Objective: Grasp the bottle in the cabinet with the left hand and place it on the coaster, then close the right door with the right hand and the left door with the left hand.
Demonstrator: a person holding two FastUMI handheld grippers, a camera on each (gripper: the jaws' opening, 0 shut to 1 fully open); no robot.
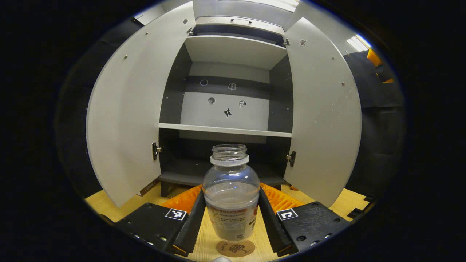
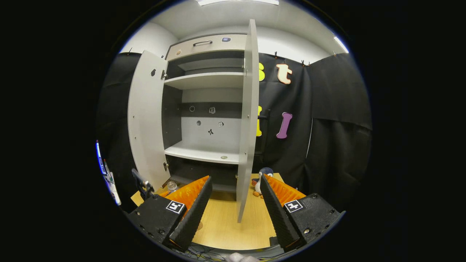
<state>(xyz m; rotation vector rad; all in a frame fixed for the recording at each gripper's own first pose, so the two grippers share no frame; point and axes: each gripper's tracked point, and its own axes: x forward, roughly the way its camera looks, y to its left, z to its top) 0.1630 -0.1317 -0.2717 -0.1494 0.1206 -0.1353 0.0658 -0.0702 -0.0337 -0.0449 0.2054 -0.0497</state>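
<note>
L gripper (image 1: 231, 218) clamps bottle (image 1: 230, 196) over coaster (image 1: 236, 248); R gripper (image 2: 233, 207) wide open, empty; both cabinet doors (image 1: 127, 109) open.

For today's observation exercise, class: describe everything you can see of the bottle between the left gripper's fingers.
The bottle is clear plastic, capless, with a threaded open mouth, a white neck ring and rounded shoulders. A pale printed label with a reddish band wraps its lower body. It looks empty. It stands upright between the left gripper fingers, whose black ribbed pads lie against its sides. Its base is at the round brown coaster on the wooden table, in front of the open cabinet.
</note>
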